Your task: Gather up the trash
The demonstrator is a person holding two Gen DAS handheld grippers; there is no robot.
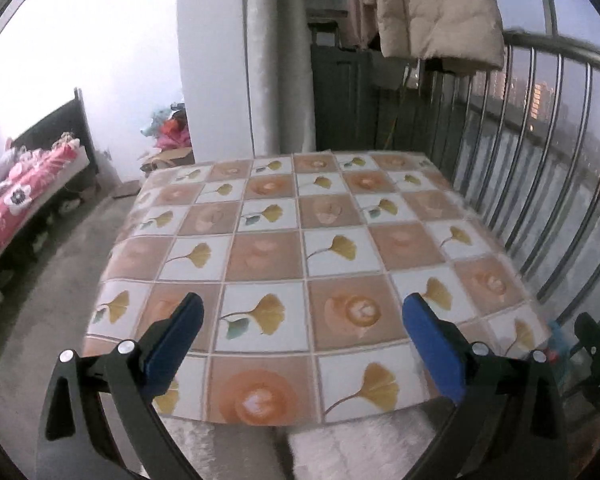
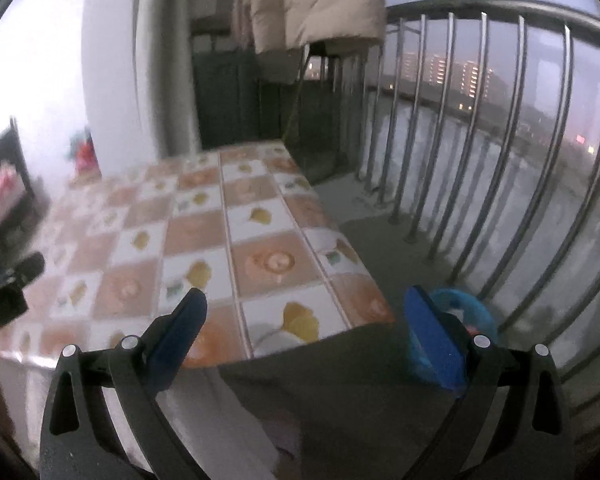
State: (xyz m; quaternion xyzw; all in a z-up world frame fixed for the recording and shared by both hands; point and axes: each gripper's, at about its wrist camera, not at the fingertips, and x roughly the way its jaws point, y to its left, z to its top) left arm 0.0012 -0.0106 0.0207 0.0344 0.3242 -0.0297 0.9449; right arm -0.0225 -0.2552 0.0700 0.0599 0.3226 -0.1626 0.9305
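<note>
At dusk on a railed balcony, we hold both tools over a table (image 1: 260, 216) dressed in a cloth of ginkgo leaves and coffee cups. Our left gripper (image 1: 302, 334) stands with its blue pads spread wide and nothing between them; our right gripper (image 2: 304, 330) is the same, jaws parted and empty, hanging over the table's near right corner.

As far as either view reaches, the tabletop carries no litter at all, so we judge the collecting either finished or nearly so; we cannot point to a single scrap still waiting.

The one container we can make out is a blue bin (image 2: 466, 312) on the floor just beside that corner, close to the railing (image 2: 480, 120). It sits largely behind the right tool's finger. Something white and red shows inside it, presumably the trash, though we cannot tell what it is or how full the bin stands.
</note>
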